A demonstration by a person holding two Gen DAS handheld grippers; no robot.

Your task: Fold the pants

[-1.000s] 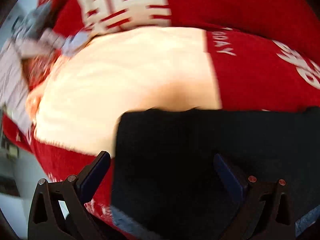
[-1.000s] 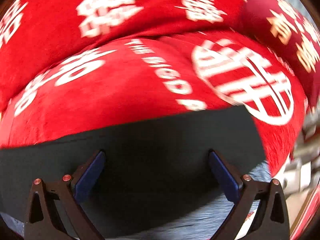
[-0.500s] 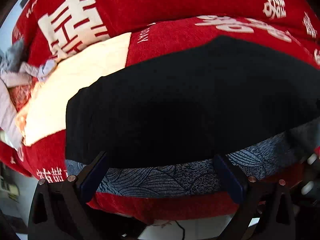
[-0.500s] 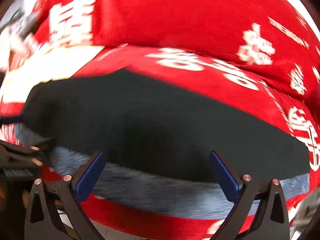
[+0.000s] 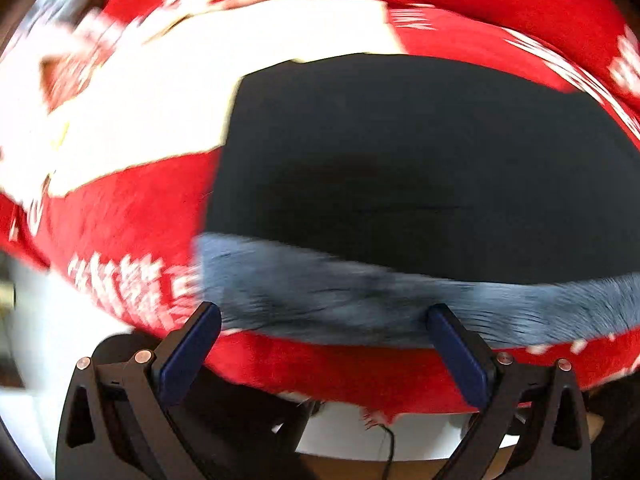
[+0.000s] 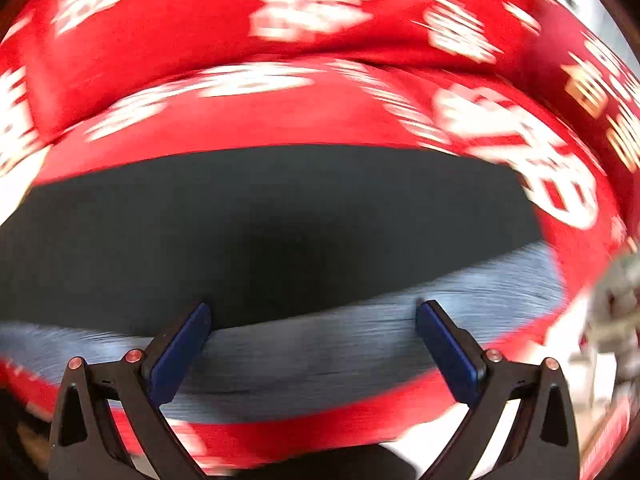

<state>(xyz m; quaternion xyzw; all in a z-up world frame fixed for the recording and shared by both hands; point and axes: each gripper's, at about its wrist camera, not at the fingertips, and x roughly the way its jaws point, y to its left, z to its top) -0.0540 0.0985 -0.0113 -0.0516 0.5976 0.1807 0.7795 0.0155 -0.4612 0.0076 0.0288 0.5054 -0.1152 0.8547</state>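
Observation:
The black pants (image 5: 400,168) lie flat as a wide dark panel on a red cloth, with a grey-blue patterned band (image 5: 360,300) along the near edge. They also show in the right wrist view (image 6: 260,232) with the same band (image 6: 320,356). My left gripper (image 5: 324,320) is open and empty at the band near the pants' left end. My right gripper (image 6: 314,318) is open and empty over the band towards the right end. Both views are motion-blurred.
The red cloth (image 6: 280,120) with white characters covers the surface and rises behind the pants. A white cloth (image 5: 160,92) lies left of the pants. The front edge of the surface drops off below the band, with pale floor (image 5: 60,340) beyond.
Both grippers have backed away from over the pants towards the near edge. The left view has swung left again and the right view right. Both stayed open.

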